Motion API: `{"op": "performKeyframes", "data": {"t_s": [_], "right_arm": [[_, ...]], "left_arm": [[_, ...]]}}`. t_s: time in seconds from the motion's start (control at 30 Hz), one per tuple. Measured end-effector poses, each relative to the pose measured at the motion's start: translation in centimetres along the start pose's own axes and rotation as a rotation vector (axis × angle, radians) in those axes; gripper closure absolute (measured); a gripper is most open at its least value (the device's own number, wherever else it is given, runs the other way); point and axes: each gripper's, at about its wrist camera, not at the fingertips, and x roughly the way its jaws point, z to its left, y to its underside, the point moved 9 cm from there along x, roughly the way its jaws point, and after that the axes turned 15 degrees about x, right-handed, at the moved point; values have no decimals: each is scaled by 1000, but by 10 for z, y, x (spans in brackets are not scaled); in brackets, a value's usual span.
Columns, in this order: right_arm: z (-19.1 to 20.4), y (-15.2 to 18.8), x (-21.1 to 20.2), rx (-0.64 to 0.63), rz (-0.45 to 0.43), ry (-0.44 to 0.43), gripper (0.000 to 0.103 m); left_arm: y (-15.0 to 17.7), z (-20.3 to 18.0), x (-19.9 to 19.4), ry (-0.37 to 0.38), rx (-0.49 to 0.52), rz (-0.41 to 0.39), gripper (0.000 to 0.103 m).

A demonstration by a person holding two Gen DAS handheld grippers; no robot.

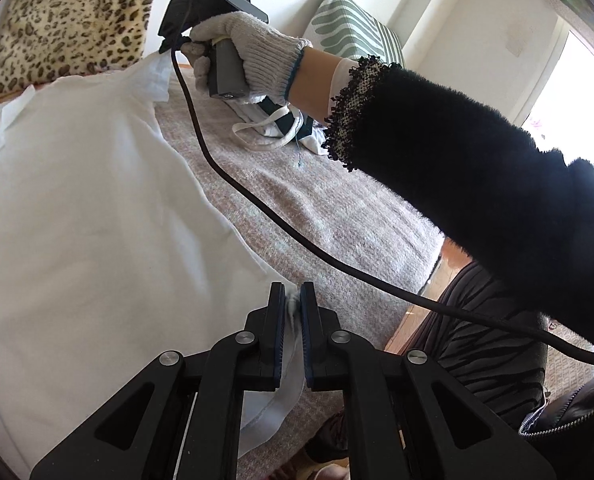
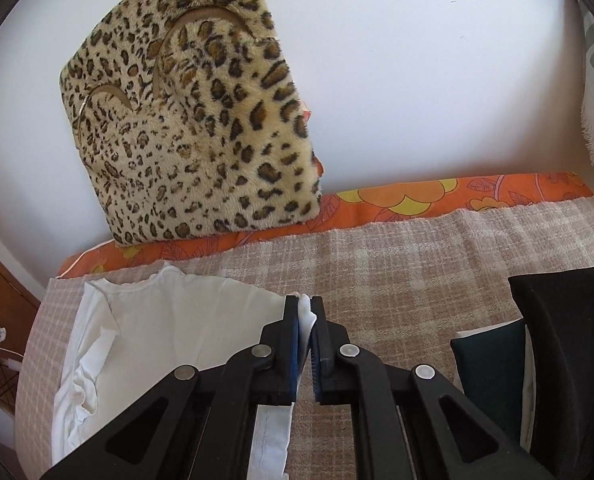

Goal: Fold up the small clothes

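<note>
A white garment (image 1: 81, 208) lies spread on the checked blanket (image 1: 317, 208). My left gripper (image 1: 293, 300) is shut on the garment's near right corner, low over the blanket. My right gripper (image 2: 305, 312) is shut on the garment's far right corner; the white garment (image 2: 169, 320) spreads to its left. In the left wrist view the right gripper (image 1: 169, 46) shows at the far end, held by a gloved hand (image 1: 249, 52), its fingertips at the cloth's far corner.
A leopard-print cushion (image 2: 193, 128) leans on the wall behind an orange flowered pillow (image 2: 437, 196). A pile of white and dark clothes (image 1: 281, 128) lies on the blanket beyond the arm. A dark folded item (image 2: 493, 368) sits right of the right gripper. A black cable (image 1: 265, 216) crosses the blanket.
</note>
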Motion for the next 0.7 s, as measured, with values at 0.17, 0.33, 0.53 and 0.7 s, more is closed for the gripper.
{"op": "performKeyframes", "data": {"t_s": [0.17,0.33,0.53,0.7], "right_arm": [[1,7,15,-37,34,53,101],[-1,13,23,-86,60,132,100],[12,11,16,-160,71,134,100],[10,12,18,-137,87,120,100]], "left_arm": [[-1,5,-12,-11,-25,-33,97],[4,10,-16,-20,-59,-53,97],[12,2,-11,-45,-14,-38,97],[11,2,-6,-35,-42,-39,97]]}}
